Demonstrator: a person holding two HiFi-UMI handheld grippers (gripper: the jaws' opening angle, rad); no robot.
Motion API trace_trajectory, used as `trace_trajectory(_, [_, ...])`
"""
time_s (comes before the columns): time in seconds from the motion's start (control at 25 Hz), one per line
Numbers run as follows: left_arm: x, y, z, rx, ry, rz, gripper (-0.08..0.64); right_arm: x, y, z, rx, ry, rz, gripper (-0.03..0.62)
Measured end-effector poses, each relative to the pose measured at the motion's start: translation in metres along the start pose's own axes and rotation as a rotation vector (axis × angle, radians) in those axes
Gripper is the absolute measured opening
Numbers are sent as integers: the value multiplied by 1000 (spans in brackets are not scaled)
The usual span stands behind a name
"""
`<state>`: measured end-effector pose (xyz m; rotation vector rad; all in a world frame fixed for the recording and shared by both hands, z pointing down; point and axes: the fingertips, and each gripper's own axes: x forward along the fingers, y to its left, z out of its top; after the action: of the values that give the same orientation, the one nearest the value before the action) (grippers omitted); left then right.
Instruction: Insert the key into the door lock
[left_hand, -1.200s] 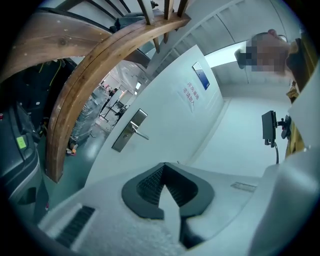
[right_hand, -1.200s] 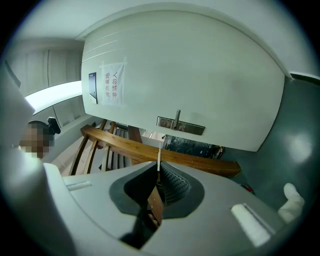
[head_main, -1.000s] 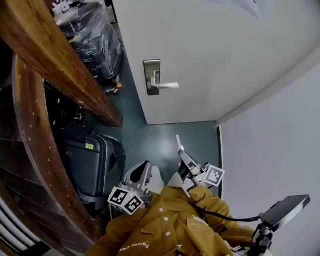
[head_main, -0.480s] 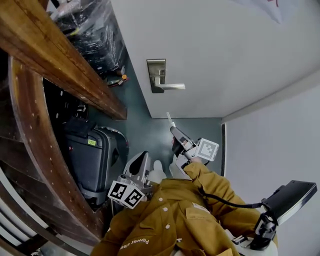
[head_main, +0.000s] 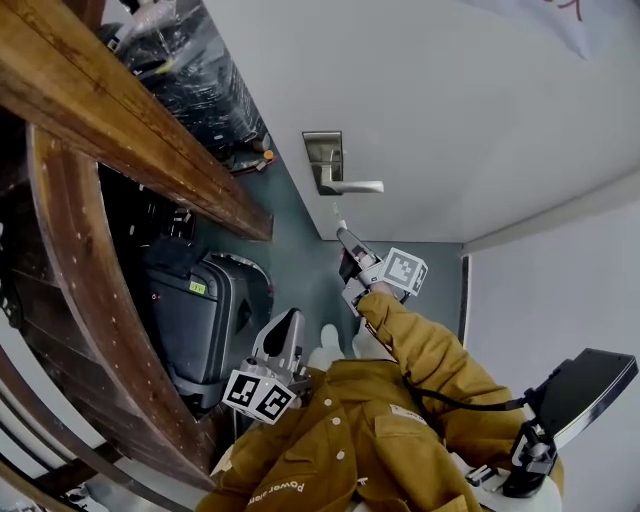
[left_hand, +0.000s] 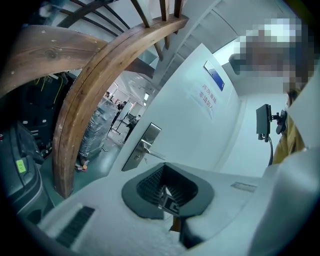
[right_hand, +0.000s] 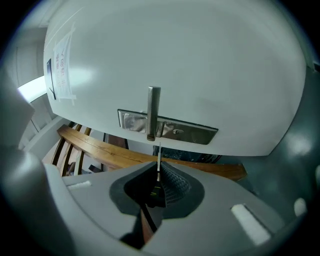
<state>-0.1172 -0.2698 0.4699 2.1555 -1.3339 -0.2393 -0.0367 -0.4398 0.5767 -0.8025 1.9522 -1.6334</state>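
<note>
The white door (head_main: 440, 110) carries a steel lock plate (head_main: 324, 160) with a lever handle (head_main: 355, 186). My right gripper (head_main: 345, 238) is shut on a thin key (head_main: 338, 222), just below and short of the handle. In the right gripper view the key's blade (right_hand: 158, 162) points at the plate (right_hand: 190, 131), under the handle (right_hand: 152, 112) and left of the keyhole (right_hand: 176, 132), not touching. My left gripper (head_main: 288, 335) hangs low by the jacket, jaws together (left_hand: 167, 192). It is well back from the plate (left_hand: 142, 147), with a small pale piece between the pads.
A curved wooden stair rail (head_main: 130, 120) runs along the left. Under it stands a dark suitcase (head_main: 190, 320), with plastic-wrapped black bundles (head_main: 200, 70) behind. A white wall (head_main: 560, 290) closes the right side. A screen on a mount (head_main: 585, 385) sits at the lower right. The floor (head_main: 300, 255) is teal.
My right gripper has carried the key up across the floor towards the door handle and now sits just below it. The left gripper has shifted only slightly.
</note>
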Motion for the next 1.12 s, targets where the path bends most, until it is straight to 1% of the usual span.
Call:
trace_trajectory(0.12, [2,1,-4,-8,7,15,2,17,-12,8,35,-12,-8,31])
trace_trajectory(0.32, [3,4,-8,-23,8,42,2,32,-21,18,48,-16,-18,31])
trace_trajectory(0.56, [11,13,-9,-26,9,88,2,57,-43,31,80,-11,-29,31])
trace_trajectory(0.72, [9,14,-12,-32,8,100,2,60,-43,34,105,-19,-12,31])
trace_trajectory(0.92, [7,14,-12,-32,10,104,2,62,-39,34,111,-21,9,31])
trace_trajectory(1.12, [8,14,-13,-32,13,109,2,61,-39,32,132,-27,8,31])
